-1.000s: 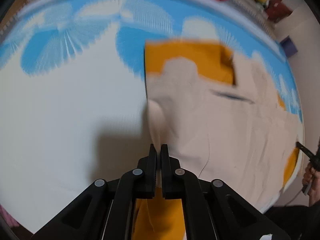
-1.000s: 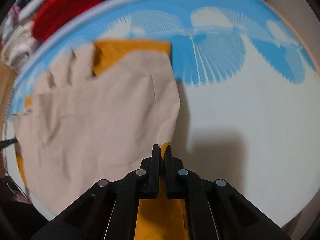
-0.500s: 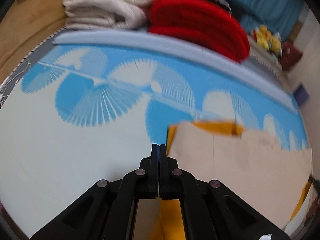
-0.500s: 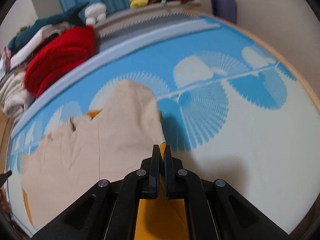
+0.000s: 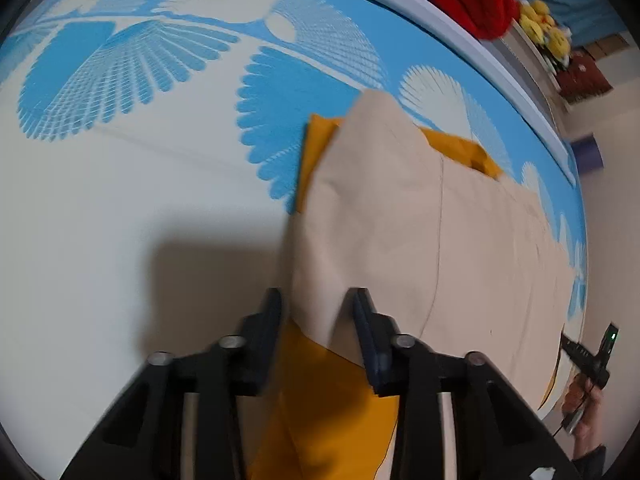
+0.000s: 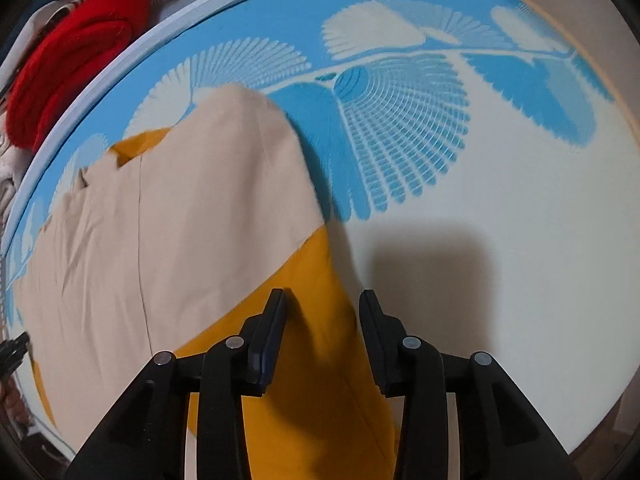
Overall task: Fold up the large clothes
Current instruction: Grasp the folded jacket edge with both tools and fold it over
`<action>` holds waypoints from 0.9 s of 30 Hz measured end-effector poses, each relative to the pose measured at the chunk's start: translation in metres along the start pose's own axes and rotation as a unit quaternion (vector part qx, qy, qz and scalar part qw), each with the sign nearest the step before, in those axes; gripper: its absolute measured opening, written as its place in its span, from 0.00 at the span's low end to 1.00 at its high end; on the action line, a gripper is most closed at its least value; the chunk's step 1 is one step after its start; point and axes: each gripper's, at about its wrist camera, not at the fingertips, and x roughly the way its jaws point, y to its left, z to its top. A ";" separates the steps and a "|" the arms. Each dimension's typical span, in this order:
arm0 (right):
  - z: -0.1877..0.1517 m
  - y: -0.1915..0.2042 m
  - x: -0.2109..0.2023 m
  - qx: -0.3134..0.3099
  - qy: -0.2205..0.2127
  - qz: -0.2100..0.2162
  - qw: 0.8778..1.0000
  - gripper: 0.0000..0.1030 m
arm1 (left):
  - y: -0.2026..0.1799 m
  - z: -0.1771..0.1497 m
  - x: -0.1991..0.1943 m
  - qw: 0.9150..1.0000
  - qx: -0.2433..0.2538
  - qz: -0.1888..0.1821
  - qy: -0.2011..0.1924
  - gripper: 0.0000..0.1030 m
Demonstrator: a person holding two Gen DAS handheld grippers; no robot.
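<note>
A large garment, beige (image 5: 420,232) on one face and mustard yellow (image 5: 320,412) on the other, lies folded on a blue and white patterned bed cover (image 5: 120,184). My left gripper (image 5: 316,300) is open, its jaws apart on either side of a beige edge that drapes between them. In the right wrist view the beige fold (image 6: 180,216) lies to the left with a yellow part (image 6: 316,360) running under my right gripper (image 6: 322,300), which is open with the yellow cloth between its jaws.
A red knit bundle (image 6: 68,60) and pale folded fabrics sit beyond the bed's far edge. Yellow plush toys (image 5: 544,24) stand on a shelf at the back. A hand with a black device (image 5: 588,360) shows at the bed's right edge.
Both grippers were shut on the garment's corners and carried them over the bed. Now both have opened and the cloth rests folded on the cover.
</note>
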 end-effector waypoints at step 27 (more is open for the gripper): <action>0.019 0.024 -0.017 0.000 -0.071 -0.047 0.996 0.12 | -0.031 0.010 -0.018 0.986 0.043 0.122 -0.105 0.13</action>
